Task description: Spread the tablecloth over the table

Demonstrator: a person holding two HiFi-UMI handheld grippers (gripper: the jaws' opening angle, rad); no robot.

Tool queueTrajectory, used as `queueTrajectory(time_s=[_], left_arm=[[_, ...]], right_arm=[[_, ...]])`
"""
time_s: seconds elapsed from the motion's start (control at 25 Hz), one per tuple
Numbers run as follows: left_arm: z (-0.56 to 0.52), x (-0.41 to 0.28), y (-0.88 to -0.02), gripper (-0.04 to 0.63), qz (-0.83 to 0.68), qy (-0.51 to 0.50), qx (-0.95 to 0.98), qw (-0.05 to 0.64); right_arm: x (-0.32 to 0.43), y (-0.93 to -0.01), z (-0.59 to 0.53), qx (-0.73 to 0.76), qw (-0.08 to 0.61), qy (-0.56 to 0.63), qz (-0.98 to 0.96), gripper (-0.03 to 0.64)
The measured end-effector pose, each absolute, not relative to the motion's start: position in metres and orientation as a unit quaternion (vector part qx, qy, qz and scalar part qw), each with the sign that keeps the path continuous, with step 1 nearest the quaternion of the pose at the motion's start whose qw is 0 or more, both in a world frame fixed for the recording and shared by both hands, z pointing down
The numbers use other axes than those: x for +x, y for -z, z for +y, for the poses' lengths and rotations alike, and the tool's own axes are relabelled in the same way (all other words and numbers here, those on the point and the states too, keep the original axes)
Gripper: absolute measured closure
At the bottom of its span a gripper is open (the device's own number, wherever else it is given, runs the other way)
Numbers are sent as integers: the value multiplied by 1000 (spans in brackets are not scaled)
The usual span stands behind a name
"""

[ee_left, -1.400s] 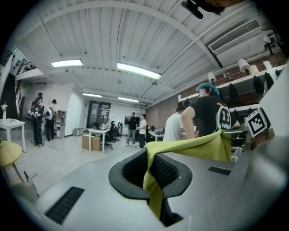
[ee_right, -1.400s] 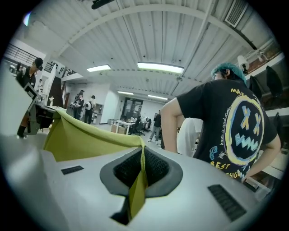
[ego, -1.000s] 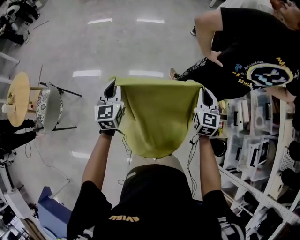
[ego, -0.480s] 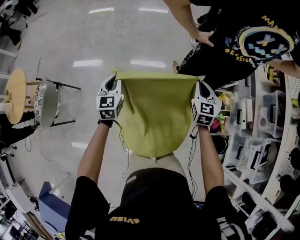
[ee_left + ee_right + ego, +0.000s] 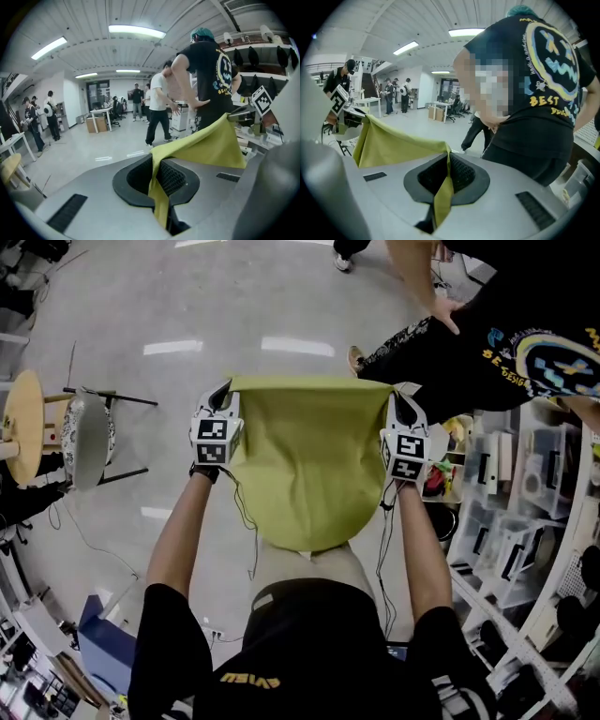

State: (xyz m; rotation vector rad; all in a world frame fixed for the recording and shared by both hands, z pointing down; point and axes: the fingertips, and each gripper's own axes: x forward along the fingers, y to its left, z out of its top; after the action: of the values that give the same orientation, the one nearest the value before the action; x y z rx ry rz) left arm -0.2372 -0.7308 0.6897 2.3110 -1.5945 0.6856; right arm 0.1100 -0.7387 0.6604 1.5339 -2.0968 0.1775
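Observation:
An olive-yellow tablecloth (image 5: 309, 460) hangs stretched between my two grippers in front of my body, its top edge taut and its lower part drooping toward my waist. My left gripper (image 5: 221, 396) is shut on the cloth's left top corner; in the left gripper view the cloth (image 5: 199, 145) runs out of the closed jaws to the right. My right gripper (image 5: 400, 399) is shut on the right top corner; in the right gripper view the cloth (image 5: 393, 145) spreads off to the left. No table lies under the cloth, only grey floor.
A person in a black printed T-shirt (image 5: 506, 343) stands close at the right front. Shelves with plastic bins (image 5: 511, 512) line the right side. A folding chair (image 5: 89, 437) and a round wooden stool (image 5: 23, 427) stand at the left. Other people (image 5: 157, 108) walk farther off.
Both grippers have come down together with the cloth held stretched between them. The person in the black T-shirt has shifted toward the upper right of the head view.

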Motion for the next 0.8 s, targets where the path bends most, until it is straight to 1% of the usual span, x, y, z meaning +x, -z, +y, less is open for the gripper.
queueTrajectory(time_s=[0.16,0.6,0.64,0.68,0.72,0.76,0.8], left_arm=[[-735,-234,-705,574,-539,-229,801,125],[-752,-239,-760,571,-567,-217,776,171],[-753,-240,-765,517,-568,-210,775,180],[-753,-241,-769,408,-570,-204,773,190],[-752,-241,-772,337,-572,-199,771,198],[-750,-241,-774,299,-574,-198,768,203],[-748,-241,-774,281,-576,-199,766,206]], right_arm=[[112,-681,-745,567,271,-80,-774,611],[106,-733,-769,566,285,-95,-768,611],[105,-740,-771,563,285,-102,-769,611],[104,-746,-772,560,285,-112,-770,609],[103,-751,-772,556,283,-122,-772,583],[100,-755,-772,553,279,-132,-774,472],[97,-756,-772,550,274,-142,-777,384]])
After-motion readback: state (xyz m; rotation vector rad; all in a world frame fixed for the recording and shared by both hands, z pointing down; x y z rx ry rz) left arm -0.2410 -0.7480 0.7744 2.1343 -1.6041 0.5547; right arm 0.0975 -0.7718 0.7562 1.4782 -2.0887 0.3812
